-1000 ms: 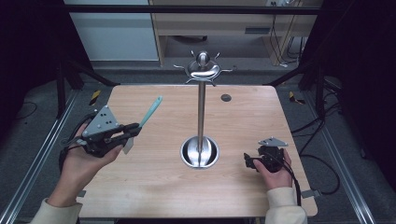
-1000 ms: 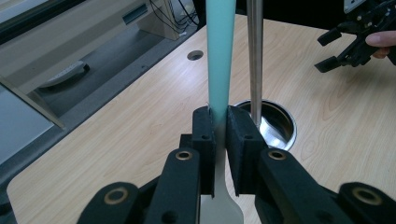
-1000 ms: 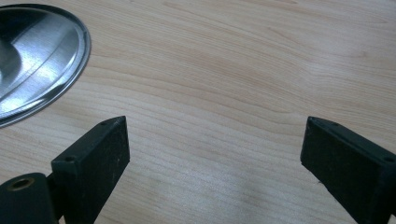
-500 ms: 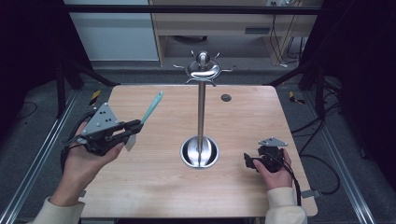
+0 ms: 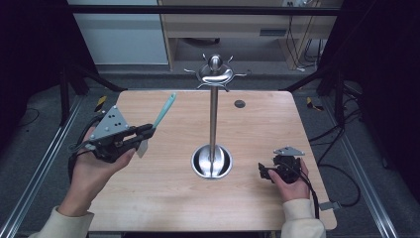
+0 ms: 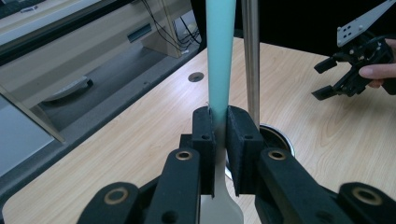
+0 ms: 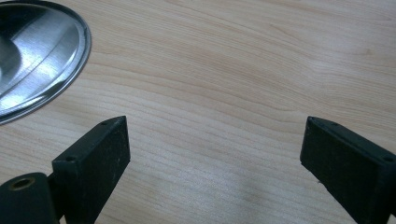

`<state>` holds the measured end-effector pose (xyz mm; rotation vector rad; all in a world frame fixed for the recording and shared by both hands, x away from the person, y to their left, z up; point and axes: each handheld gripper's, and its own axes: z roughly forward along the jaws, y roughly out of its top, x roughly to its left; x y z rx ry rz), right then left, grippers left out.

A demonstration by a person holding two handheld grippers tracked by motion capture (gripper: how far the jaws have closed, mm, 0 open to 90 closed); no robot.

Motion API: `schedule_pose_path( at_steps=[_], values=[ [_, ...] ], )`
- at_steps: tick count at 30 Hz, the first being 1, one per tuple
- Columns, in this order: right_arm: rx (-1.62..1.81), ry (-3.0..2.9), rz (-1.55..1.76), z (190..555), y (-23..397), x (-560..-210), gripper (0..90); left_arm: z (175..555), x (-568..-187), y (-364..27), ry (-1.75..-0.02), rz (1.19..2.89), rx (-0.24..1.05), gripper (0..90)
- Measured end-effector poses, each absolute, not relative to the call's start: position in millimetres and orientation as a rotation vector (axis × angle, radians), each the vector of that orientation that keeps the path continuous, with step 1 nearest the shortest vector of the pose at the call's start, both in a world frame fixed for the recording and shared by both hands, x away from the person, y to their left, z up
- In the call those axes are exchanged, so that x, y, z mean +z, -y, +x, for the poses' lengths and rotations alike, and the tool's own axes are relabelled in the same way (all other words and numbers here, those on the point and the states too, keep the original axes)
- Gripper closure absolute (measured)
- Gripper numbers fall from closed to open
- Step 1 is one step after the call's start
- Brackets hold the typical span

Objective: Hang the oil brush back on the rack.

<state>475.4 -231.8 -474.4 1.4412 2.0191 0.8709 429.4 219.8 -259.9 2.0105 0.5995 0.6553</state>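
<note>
A spatula with a teal handle (image 5: 164, 110) and a white blade (image 5: 142, 148) is held over the left side of the table. My left gripper (image 5: 148, 130) is shut on its neck, and the handle (image 6: 219, 56) points up and away between the jaws. A steel stand rises at mid-table, with a pole (image 5: 213, 124), a round base (image 5: 212, 161) and small hooks at its top (image 5: 214, 74). The pole (image 6: 251, 60) stands just behind the spatula in the left gripper view. My right gripper (image 5: 266, 171) rests low at the right, open with nothing between its jaws (image 7: 215, 154), beside the base (image 7: 32, 56).
The wooden table (image 5: 163, 198) has a small dark hole (image 5: 239, 103) near its far edge. Metal rails run along both sides on the floor. A wooden cabinet (image 5: 237, 29) stands behind the table. Cables trail at the right.
My left gripper has carried the spatula a little up and to the right, toward the stand. The right gripper has stayed in place.
</note>
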Motion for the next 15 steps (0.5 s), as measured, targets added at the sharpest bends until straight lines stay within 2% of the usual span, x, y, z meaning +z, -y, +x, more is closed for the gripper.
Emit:
schedule_pose_path(
  at_steps=[15],
  values=[
    [0.870, -2.020, 1.439, 476, 232, -475, 9.0, 425, -253, -207, -0.573, 1.954, 0.641, 82.0]
  ],
)
